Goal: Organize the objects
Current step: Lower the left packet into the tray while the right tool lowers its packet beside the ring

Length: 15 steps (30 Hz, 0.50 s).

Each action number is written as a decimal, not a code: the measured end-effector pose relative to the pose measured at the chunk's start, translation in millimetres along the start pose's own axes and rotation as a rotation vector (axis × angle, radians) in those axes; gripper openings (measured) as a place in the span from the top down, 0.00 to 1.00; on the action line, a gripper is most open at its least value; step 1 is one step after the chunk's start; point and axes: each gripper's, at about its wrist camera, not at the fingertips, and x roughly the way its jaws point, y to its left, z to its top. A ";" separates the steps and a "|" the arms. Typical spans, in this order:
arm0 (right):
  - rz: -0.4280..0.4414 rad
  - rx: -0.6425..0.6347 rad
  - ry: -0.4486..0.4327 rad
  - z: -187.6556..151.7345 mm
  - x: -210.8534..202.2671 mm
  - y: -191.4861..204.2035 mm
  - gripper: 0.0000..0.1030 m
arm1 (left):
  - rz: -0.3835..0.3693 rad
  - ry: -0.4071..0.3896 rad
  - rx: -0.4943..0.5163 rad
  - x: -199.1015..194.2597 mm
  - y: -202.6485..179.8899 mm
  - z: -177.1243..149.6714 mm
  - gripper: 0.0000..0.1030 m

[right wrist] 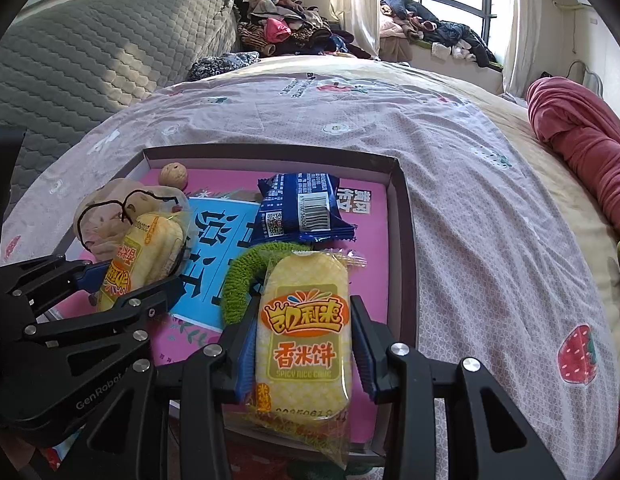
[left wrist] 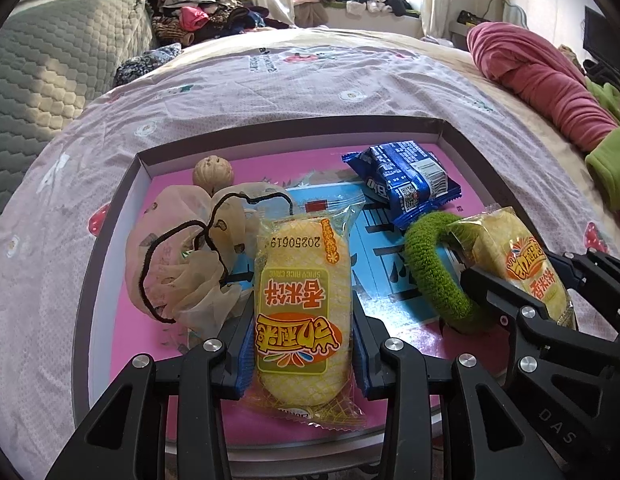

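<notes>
Indoors, shallow box (left wrist: 462,136) on floral bedsheet (left wrist: 310,80); left gripper (left wrist: 299,336), right gripper (right wrist: 303,344) each clamp rice-cake packet (left wrist: 297,304).

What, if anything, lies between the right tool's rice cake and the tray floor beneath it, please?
The green ring lies under that rice cake's far end, resting on the tray. Nearer the tool, nothing visible is under it.
</notes>
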 end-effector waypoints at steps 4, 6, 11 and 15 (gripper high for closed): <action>0.001 0.002 0.004 -1.0 2.7 -0.4 0.60 | -0.007 0.000 -0.006 0.6 1.4 0.2 0.60; 0.005 -0.003 0.004 -1.5 3.2 -0.2 0.60 | -0.007 -0.001 -0.007 0.2 1.7 0.0 0.59; 0.008 -0.006 -0.001 -3.0 2.0 1.3 0.60 | -0.006 -0.003 0.000 -2.2 3.5 -3.8 0.59; 0.009 -0.005 0.000 -3.1 1.5 1.3 0.58 | -0.002 -0.003 -0.003 -3.4 4.6 -5.6 0.58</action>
